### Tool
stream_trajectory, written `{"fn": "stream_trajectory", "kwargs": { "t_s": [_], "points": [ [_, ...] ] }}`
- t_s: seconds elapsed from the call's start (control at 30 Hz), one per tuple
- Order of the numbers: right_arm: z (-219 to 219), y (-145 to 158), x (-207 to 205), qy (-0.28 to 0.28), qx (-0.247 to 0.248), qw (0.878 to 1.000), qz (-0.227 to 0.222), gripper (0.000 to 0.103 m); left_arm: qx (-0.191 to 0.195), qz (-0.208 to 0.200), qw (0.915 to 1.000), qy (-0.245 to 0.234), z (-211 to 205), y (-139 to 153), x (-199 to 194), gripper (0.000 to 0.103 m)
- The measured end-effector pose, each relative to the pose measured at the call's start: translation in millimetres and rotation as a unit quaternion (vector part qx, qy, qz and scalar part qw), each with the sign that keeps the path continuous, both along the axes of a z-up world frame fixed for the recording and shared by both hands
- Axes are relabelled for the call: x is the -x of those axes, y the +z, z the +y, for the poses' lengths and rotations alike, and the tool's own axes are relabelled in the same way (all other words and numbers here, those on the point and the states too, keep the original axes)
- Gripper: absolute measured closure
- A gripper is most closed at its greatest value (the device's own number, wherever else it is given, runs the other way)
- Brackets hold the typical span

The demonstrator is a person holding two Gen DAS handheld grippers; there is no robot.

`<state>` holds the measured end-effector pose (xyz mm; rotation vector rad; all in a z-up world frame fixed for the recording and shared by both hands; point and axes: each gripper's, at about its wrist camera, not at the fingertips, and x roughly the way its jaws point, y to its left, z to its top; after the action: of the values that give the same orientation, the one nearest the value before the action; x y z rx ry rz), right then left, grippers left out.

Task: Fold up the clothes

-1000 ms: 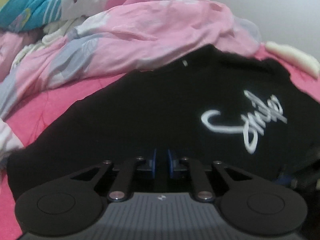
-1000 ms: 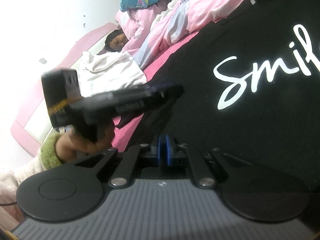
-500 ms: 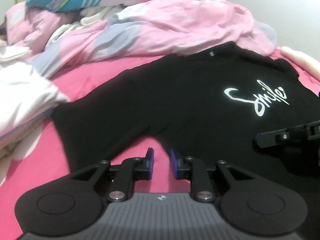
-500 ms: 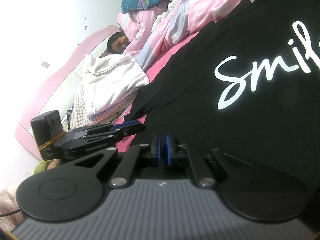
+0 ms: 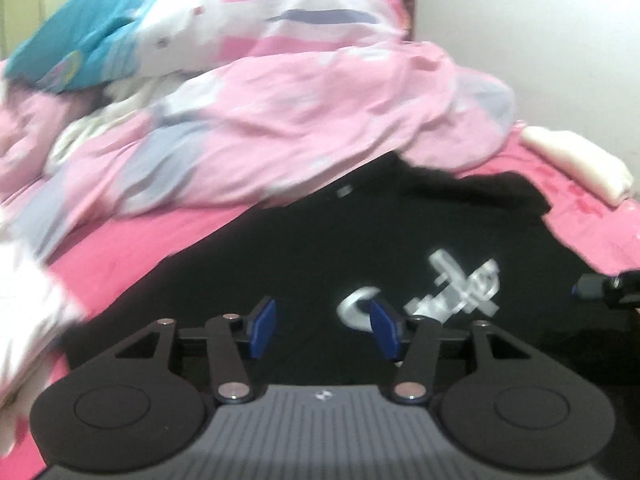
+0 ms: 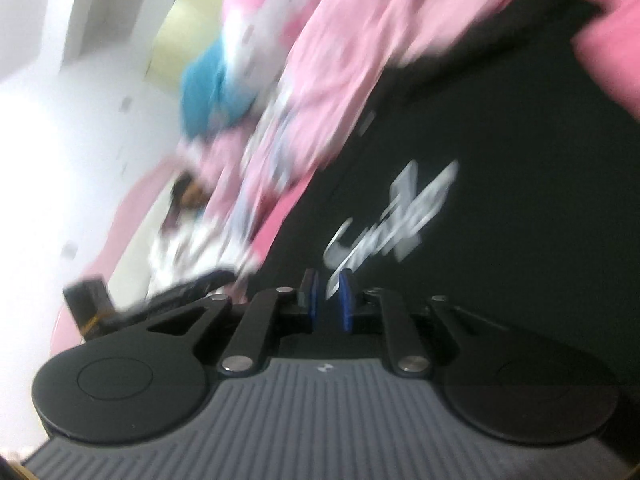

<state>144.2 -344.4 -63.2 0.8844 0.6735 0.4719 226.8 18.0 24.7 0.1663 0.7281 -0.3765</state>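
One bed (image 5: 132, 248) with a hot-pink sheet fills both views, and on it lies one heaped pink quilt (image 5: 280, 112) with white and grey-blue patches, running from nine o'clock to two o'clock in the left wrist view. One black T-shirt (image 5: 320, 248), the thing to fold, lies spread flat on the sheet in the middle of the bed, its collar end tucked against the quilt at twelve o'clock and its white script print (image 5: 444, 292) toward three o'clock; in the blurred right wrist view the same shirt (image 6: 500, 240) fills the right half. One teal cloth (image 5: 68, 56) sits on the quilt at ten o'clock, one white cloth (image 5: 24, 312) lies at the nine o'clock edge, and one cream roll (image 5: 576, 160) rests at two o'clock by the wall. There are two grippers. The left gripper (image 5: 324, 330) points down over the shirt's lower part, its blue fingers (image 5: 262, 332) moderately wide and opening, with nothing between them. The right gripper (image 6: 328, 300) is rolled so the bed slants, its fingers (image 6: 346, 300) only narrowly apart and opening, nothing held; its tip also shows at three o'clock in the left wrist view. The left gripper's body (image 6: 160, 300) appears at nine o'clock in the right wrist view, too smeared to tell more.
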Motion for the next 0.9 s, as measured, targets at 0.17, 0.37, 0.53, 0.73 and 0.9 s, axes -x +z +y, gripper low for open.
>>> {"fn": "stream_trajectory", "kwargs": {
  "t_s": [0.17, 0.37, 0.53, 0.73, 0.9],
  "points": [
    [-93.2, 0.6, -19.6, -0.11, 0.021, 0.994, 0.021, 0.087, -0.009, -0.009, 0.9989, -0.046, -74.9, -9.3, -35.1, 0.047],
    [-141.6, -24.1, -72.5, -0.152, 0.009, 0.986, 0.06, 0.079, -0.003, 0.018, 0.9973, -0.071, -151.3, -42.5, -74.2, 0.047],
    [-158.9, -55.0, -101.3, -0.189, -0.032, 0.974, 0.118, 0.071, 0.029, 0.04, 0.9955, -0.081, -185.9, -64.4, -98.1, 0.047],
    [-159.5, -60.5, -132.4, -0.193, -0.039, 0.976, 0.093, 0.079, 0.093, 0.064, 0.9909, -0.072, -198.2, -83.9, -111.2, 0.05],
    [-140.2, -37.3, -154.9, -0.129, -0.003, 0.992, 0.006, 0.099, 0.157, 0.091, 0.983, -0.026, -173.8, -102.3, -120.7, 0.061]
  ]
}}
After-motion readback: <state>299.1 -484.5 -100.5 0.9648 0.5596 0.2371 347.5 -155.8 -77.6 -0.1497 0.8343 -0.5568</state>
